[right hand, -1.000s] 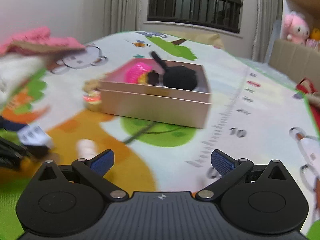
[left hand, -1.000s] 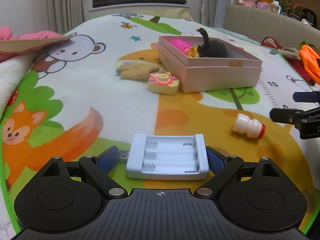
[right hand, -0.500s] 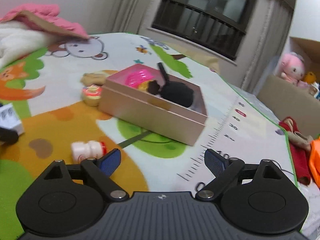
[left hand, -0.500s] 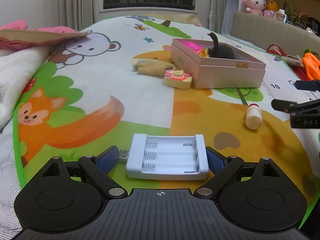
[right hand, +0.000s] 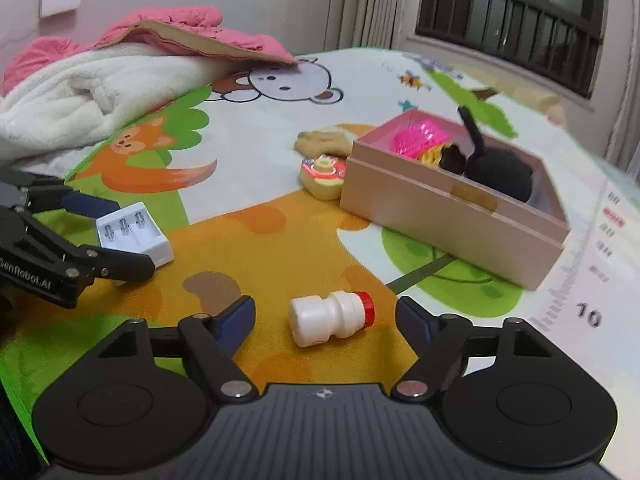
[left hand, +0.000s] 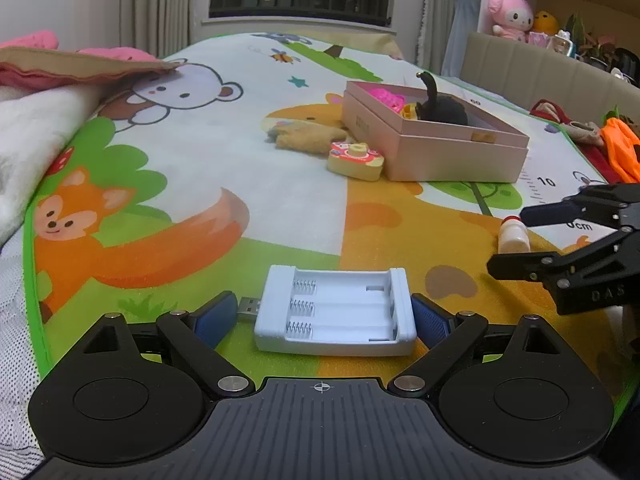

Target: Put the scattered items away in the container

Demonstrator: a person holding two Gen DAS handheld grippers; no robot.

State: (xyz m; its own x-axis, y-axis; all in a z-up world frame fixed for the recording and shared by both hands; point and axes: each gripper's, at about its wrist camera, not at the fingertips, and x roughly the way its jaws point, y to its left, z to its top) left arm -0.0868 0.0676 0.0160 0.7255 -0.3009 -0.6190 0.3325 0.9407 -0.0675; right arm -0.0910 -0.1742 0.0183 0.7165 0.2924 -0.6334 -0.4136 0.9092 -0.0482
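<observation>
A white battery charger [left hand: 335,316] with a USB plug lies between the fingers of my left gripper [left hand: 320,318], which is shut on it; it also shows in the right wrist view [right hand: 134,236]. A small white bottle with a red cap [right hand: 330,317] lies on the mat between the open fingers of my right gripper [right hand: 326,318], untouched; it shows in the left wrist view too [left hand: 513,236]. The pink box [left hand: 436,148] [right hand: 452,204] holds a black plush and pink and yellow toys. A toy camera [left hand: 355,156] [right hand: 323,174] and a tan plush [left hand: 308,136] lie beside the box.
A cartoon play mat [left hand: 192,184] covers the surface. A white blanket and pink jacket [right hand: 120,60] are piled at the left. Orange and red cloth [left hand: 616,152] lies at the right edge. A beige headboard with plush toys [left hand: 512,16] stands behind.
My right gripper has swung down and left over the mat until the white bottle lies between its open fingers. My left gripper still holds the charger, and its view has shifted back slightly.
</observation>
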